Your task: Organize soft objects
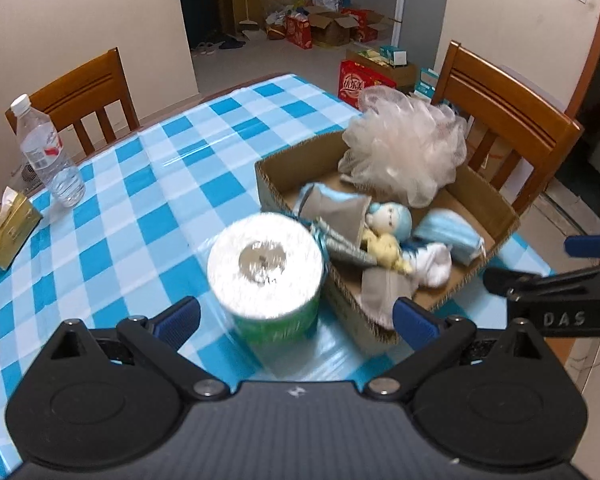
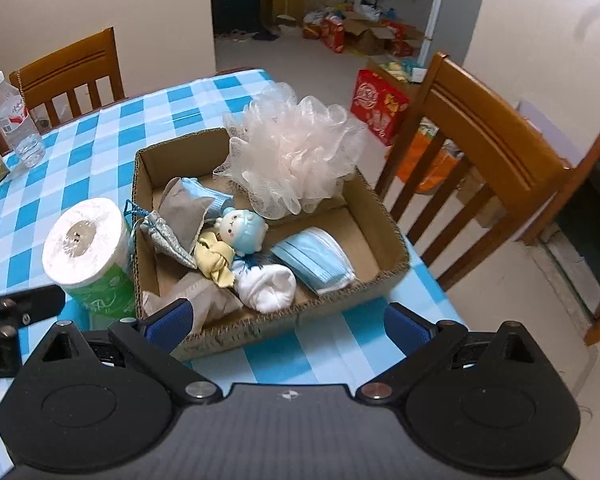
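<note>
Standing upright on the checked worktop [image 1: 148, 200], the paper roll [image 1: 265, 268] sat just beside the cardboard box [image 1: 496, 216], at about nine o'clock from it, its green wrapper showing below the white top. Both the left gripper [image 1: 296, 316] and the right gripper [image 2: 286, 320] had their blue-padded fingers [image 1: 180, 316] spread wide, with nothing pressed between them; the roll stood ahead of the left one, untouched. Inside the box, a pale mesh bath sponge [image 2: 292, 152] filled the twelve o'clock end, a small doll [image 2: 236, 236] with a blue head lay near the middle, a rolled white sock [image 2: 266, 286] sat at its six o'clock, and a stack of blue face masks [image 2: 316, 256] lay toward three o'clock. Grey cloth pouches [image 2: 180, 216] (one with a blue drawstring) were piled at the nine o'clock side. Farther off, at ten o'clock on the worktop, stood a water bottle [image 1: 48, 152] near a gold tissue pack [image 1: 8, 232]. Wooden chairs [image 1: 504, 120] stood around the worktop.
</note>
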A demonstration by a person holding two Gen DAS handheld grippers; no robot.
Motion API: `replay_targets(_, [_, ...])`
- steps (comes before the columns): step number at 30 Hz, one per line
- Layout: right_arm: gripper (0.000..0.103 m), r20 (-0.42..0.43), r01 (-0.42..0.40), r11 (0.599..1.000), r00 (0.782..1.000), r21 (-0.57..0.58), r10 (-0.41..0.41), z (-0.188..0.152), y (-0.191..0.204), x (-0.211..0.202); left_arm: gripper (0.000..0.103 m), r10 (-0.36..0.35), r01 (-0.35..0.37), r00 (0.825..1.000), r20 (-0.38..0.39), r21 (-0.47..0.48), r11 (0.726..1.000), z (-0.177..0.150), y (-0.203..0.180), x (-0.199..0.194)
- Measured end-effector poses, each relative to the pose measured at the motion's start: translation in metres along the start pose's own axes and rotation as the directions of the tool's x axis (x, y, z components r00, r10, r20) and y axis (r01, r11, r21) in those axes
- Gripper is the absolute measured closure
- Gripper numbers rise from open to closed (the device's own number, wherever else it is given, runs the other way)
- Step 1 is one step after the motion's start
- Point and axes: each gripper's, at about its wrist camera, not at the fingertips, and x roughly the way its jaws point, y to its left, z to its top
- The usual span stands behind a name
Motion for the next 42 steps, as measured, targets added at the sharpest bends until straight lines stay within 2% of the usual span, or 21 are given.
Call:
replay_targets(13, [0.0, 0.035, 0.02, 0.999, 0.999, 0.037, -0.021, -0.031, 0.005, -0.04, 0.001, -0.018, 0.018, 1.0, 0.013, 0.043, 0.999, -0.021, -0.011, -0.028])
replay_targets(42, [0.0, 0.048, 0.02, 0.998, 0.999, 0.054, -0.023, -0.044, 0.0, -0.055, 0.001, 0.015, -0.015, 1.0, 0.016, 0.038, 0.999, -0.031, -0.017, -0.045])
